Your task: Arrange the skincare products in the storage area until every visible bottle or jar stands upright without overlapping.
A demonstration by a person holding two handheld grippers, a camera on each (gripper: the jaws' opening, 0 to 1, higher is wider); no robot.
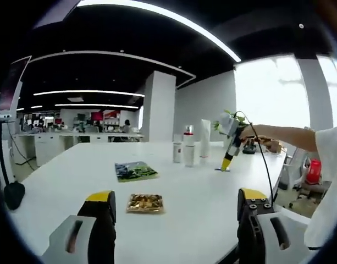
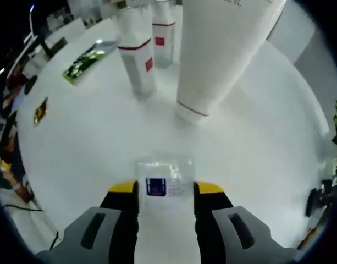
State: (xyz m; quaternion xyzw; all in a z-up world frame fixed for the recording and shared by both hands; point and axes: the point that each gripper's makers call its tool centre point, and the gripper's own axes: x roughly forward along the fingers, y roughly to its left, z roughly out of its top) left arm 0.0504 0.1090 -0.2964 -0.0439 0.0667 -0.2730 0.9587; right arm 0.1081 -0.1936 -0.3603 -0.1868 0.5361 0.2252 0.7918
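A long white table [image 1: 173,181] runs through an open office. In the left gripper view, the left gripper [image 1: 176,212] hangs spread and empty; bottles [image 1: 188,146] stand upright beyond two foil packets [image 1: 145,203]. In the right gripper view, the right gripper [image 2: 165,193] pinches a clear sachet [image 2: 164,179] beside the tall white tube [image 2: 217,55].

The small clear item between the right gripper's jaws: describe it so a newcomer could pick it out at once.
On the white table, in front of the tall white tube, a flat clear sachet lies between the jaws of the right gripper. Unlike the upright bottles behind it, it is transparent, with a dark blue square label.
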